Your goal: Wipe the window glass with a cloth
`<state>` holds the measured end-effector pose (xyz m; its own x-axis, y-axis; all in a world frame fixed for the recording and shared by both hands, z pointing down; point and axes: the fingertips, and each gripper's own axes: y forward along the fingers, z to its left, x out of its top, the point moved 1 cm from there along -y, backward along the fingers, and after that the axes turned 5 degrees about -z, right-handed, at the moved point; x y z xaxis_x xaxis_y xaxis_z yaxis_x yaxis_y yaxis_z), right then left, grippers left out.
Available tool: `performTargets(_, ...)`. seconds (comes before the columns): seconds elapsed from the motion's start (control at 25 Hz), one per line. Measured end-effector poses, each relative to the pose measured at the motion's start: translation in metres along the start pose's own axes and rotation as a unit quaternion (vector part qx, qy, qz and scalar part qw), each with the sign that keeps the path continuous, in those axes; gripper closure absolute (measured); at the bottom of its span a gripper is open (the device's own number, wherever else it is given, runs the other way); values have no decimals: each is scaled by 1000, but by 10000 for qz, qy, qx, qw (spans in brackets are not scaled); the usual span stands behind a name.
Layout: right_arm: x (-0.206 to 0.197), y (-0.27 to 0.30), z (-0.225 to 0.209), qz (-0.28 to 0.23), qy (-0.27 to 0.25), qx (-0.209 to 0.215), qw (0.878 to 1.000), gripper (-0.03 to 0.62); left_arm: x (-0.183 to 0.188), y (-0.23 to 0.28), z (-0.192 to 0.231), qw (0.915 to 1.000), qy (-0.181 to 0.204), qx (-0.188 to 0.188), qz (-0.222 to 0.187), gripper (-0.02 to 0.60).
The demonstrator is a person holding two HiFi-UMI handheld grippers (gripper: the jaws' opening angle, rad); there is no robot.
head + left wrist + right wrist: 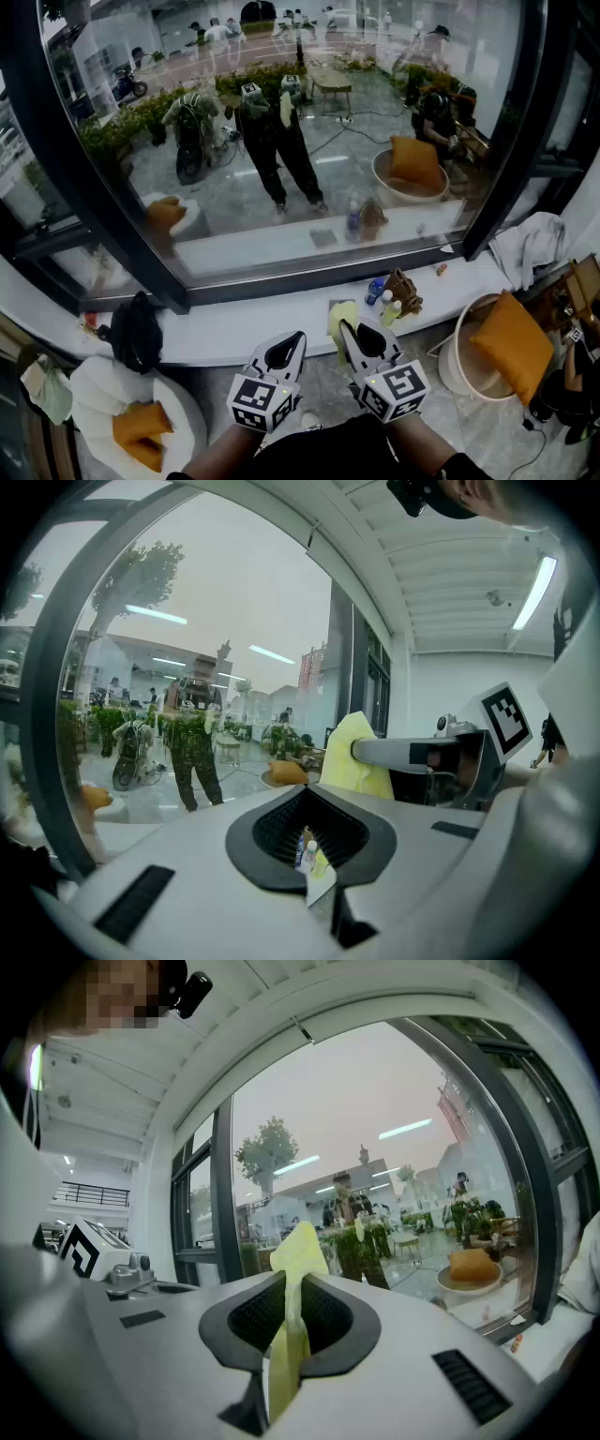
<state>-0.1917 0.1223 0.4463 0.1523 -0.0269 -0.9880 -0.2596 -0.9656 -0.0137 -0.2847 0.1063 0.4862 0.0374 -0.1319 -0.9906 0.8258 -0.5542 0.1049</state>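
Note:
The window glass (309,122) fills the upper head view inside a dark frame (103,216) and mirrors the person and both grippers. Low at centre, my right gripper (349,330) is shut on a yellow cloth (339,319), short of the glass and above the white sill (244,328). In the right gripper view the cloth (295,1251) sticks up between the closed jaws of the right gripper (286,1335), with the glass (375,1147) ahead. My left gripper (292,339) sits beside it, shut and holding nothing. The left gripper view shows that gripper (314,874), the cloth (354,757) and the glass (187,667).
Small bottles (377,291) and a brown object (403,292) stand on the sill just beyond the grippers. A black bag (136,330) lies on the sill at left, a white towel (530,246) at right. Round white seats with orange cushions (511,347) (141,431) flank me.

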Motion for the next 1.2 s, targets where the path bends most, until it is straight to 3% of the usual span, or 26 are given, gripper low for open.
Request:
performTargets(0.6,2,-1,-4,12,26,-24,10000,540,1,5,-2,10000,-41,-22,-41,574)
performTargets(1.2,6,31,-15,-1,-38,52,10000,540,4,19,26,9998,-57,161,-80,574)
